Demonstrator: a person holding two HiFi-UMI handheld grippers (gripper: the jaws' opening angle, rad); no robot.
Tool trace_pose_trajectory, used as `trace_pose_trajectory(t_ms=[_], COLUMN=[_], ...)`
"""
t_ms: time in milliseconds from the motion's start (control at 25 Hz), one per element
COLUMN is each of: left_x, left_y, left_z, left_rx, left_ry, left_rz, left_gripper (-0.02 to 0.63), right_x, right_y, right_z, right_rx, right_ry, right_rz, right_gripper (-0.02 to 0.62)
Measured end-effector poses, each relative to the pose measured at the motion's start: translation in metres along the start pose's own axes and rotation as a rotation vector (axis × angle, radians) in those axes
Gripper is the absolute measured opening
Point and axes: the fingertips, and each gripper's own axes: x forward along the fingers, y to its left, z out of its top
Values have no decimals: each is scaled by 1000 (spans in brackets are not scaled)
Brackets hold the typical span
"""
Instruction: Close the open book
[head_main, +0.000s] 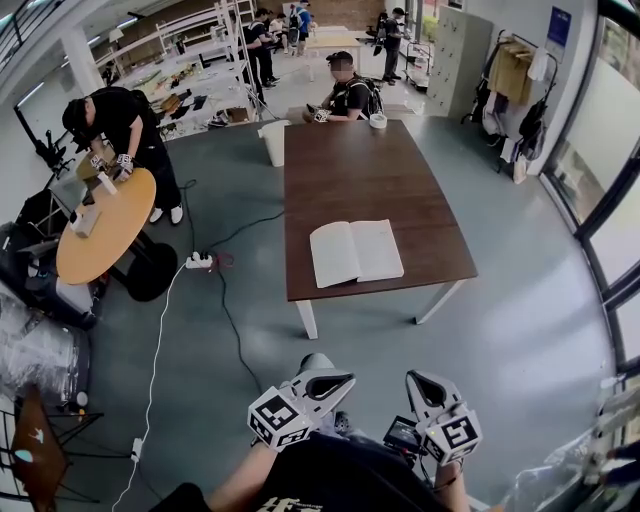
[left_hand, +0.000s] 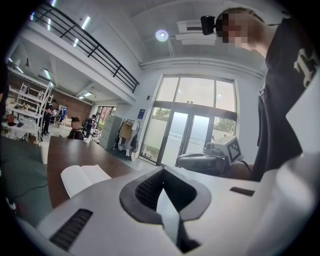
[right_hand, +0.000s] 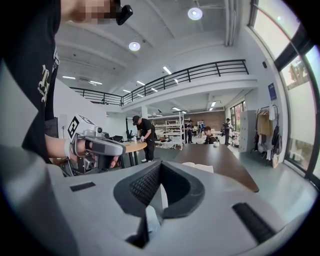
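An open white book (head_main: 356, 252) lies flat near the front edge of the long brown table (head_main: 350, 170). My left gripper (head_main: 335, 378) and right gripper (head_main: 418, 380) hang side by side close to my body, well short of the table, over the grey floor. Both are shut with nothing between the jaws. In the left gripper view the book (left_hand: 82, 177) shows ahead to the left, beyond the closed left gripper (left_hand: 162, 192). In the right gripper view the book (right_hand: 199, 167) lies ahead past the closed right gripper (right_hand: 152, 200).
A round orange table (head_main: 105, 225) with a person bent over it stands at left. A white power strip (head_main: 198, 261) and cables lie on the floor beside the brown table. A tape roll (head_main: 378, 121) and a seated person are at the far end.
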Motion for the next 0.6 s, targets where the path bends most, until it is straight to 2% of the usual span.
trace_pose_trajectory(t_ms=[600], left_x=[-12], left_y=[-8], left_z=[7], left_rx=[17], left_ry=[-22], left_rz=[41], left_gripper=[6], right_x=[0], right_y=[9], right_z=[9], right_rx=[-13], right_ry=[-23], right_rz=[36], right_gripper=[-13])
